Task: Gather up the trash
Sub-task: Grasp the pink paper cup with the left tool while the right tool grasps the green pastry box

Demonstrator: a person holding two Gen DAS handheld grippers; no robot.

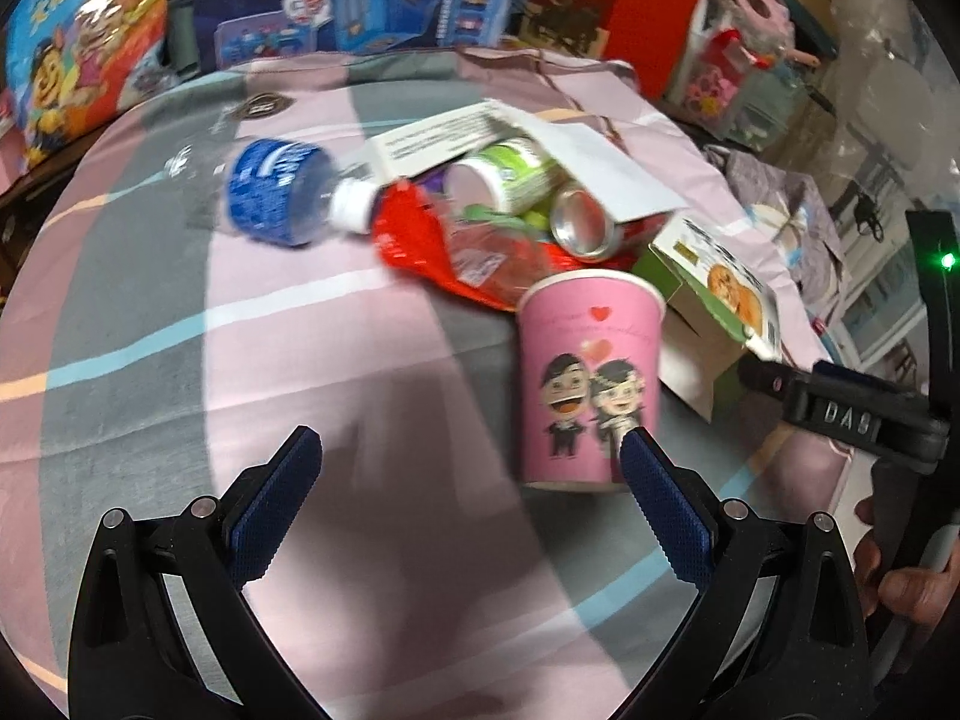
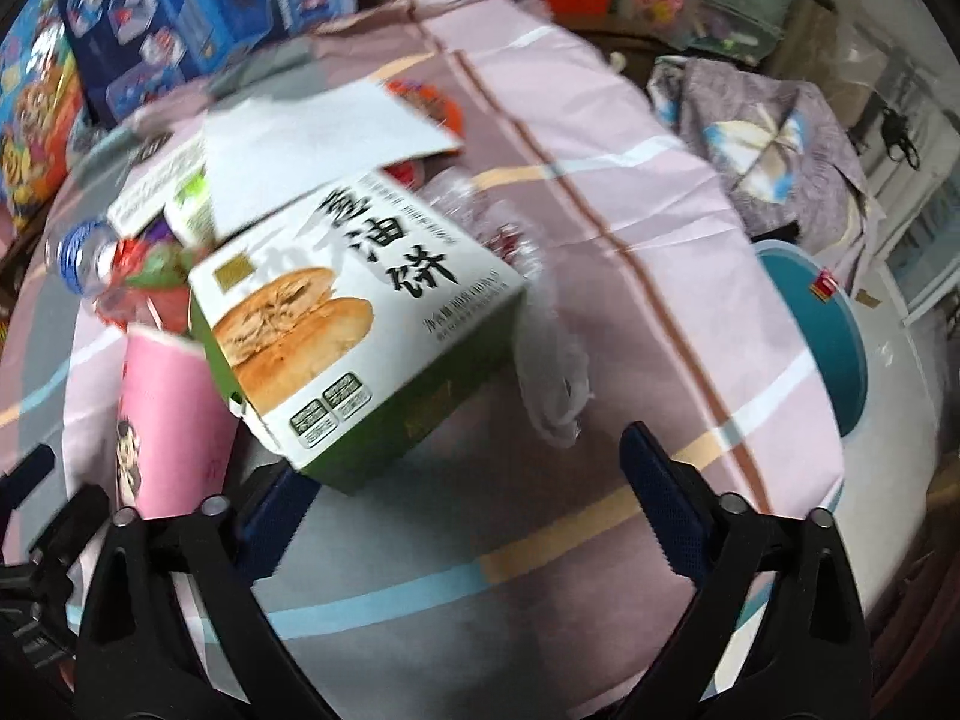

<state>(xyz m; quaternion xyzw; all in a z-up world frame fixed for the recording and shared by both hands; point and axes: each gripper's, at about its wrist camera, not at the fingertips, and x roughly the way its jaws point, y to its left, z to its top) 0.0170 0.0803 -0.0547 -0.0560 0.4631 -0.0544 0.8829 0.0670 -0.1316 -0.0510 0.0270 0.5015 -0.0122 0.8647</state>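
Nothing looks collected yet: the trash lies heaped mid-table [image 2: 630,240], and the teal bin [image 2: 840,354] beyond the right edge shows nothing inside. I count one pastry box [image 2: 360,324], one pink cup [image 1: 591,384], one bottle [image 1: 282,192], one can [image 1: 585,222]. My left gripper [image 1: 471,462] gapes wide beside the cup; my right gripper [image 2: 462,468] stands wide, holding nothing, by the box.

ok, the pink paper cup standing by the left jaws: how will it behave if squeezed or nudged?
The pink paper cup stands upright and narrows toward its base, so a sideways nudge would probably tip it. It looks like thin paper with an open rim, so it is likely light and may crush under a hard squeeze. Once on its side it would probably roll in an arc.
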